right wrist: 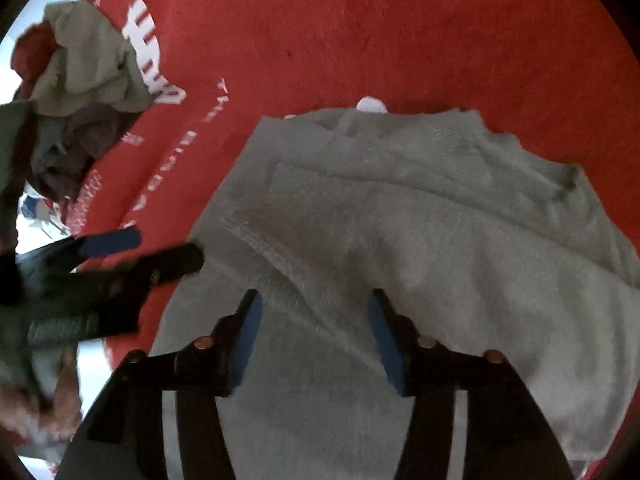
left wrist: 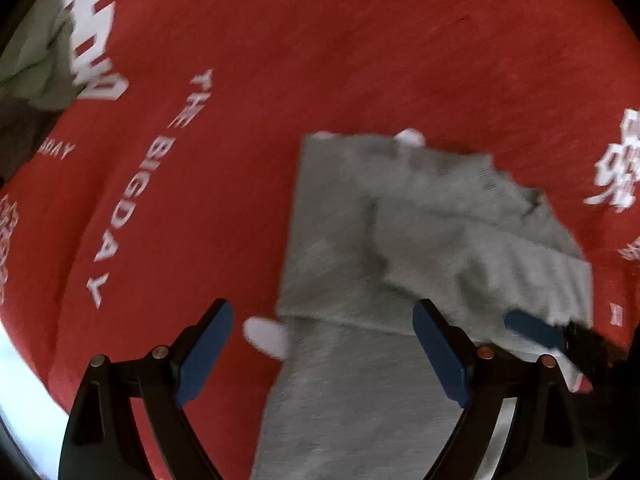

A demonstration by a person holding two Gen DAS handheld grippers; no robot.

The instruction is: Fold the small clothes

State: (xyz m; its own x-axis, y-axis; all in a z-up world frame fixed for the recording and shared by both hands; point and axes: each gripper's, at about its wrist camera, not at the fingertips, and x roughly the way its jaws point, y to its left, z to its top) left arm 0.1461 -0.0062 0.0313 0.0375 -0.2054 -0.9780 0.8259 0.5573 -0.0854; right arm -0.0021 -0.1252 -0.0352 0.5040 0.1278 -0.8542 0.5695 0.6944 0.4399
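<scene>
**Gray top partly folded, a pile waits**

Left wrist view: One gray top [left wrist: 384, 264] lies on the red cloth [left wrist: 360, 40] that has white letters on it. The top already looks folded over itself, with a ribbed cuff lying across the right side, so I think the fold is partway done. The left tongs [left wrist: 322, 354] are spread wide with nothing between them, hanging over the near edge of the top. At the right, one blue tip of the right tongs [left wrist: 534, 330] sits at the cuff. Far left, a bit of the clothes pile [left wrist: 34, 64] shows. The picture is blurry.

Right wrist view: The same gray top [right wrist: 440, 240] fills the near and right part of the view. The right tongs [right wrist: 316, 332] are partly spread, and the gray cloth sits between them. I cannot tell if they pinch it. The left tongs [right wrist: 160, 248] are at the left, just beside the edge of the top. Far left is one clothes pile [right wrist: 80, 92], all bunched up, with tan, red and dark pieces. I cannot count them. Those look not yet folded.

Count: one gray top, one pile, two tongs, one red cloth.
</scene>
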